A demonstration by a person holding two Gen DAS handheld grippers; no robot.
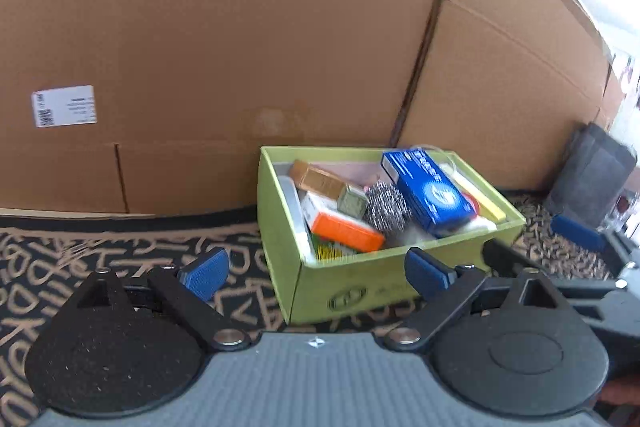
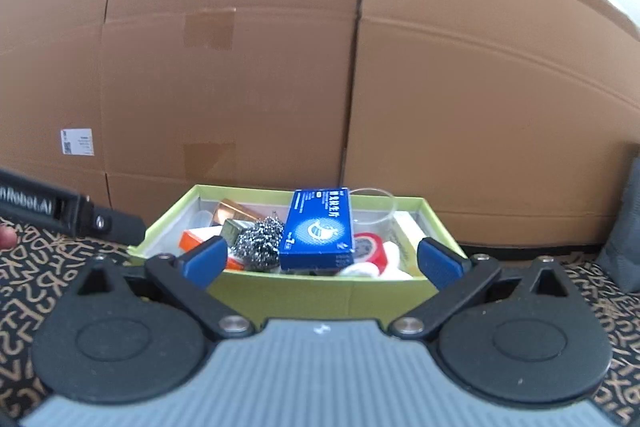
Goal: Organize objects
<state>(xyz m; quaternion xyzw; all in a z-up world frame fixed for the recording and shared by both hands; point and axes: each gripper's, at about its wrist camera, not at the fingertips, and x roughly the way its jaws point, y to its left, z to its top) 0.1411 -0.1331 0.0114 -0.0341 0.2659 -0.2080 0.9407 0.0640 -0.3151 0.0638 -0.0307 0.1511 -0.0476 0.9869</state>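
A lime-green open box (image 1: 384, 269) (image 2: 320, 291) stands on the patterned carpet against big cartons. Inside lie a blue carton (image 1: 428, 191) (image 2: 318, 227), a steel scourer (image 1: 386, 207) (image 2: 258, 241), an orange-and-white pack (image 1: 346, 231), a copper-coloured pack (image 1: 320, 181), a red tape roll (image 2: 370, 247) and a clear cup (image 2: 376, 205). My left gripper (image 1: 316, 273) is open and empty near the box's front-left corner. My right gripper (image 2: 323, 262) is open and empty, spread across the box's near wall. The right gripper's blue pad (image 1: 576, 231) shows beyond the box's right side.
Tall brown cardboard cartons (image 1: 240, 47) (image 2: 460, 87) form a wall right behind the box. A black carpet with tan letters (image 1: 100, 251) (image 2: 592, 291) covers the floor. A dark grey bag (image 1: 592, 175) leans at the right. The left gripper's black body (image 2: 72, 215) reaches in from the left.
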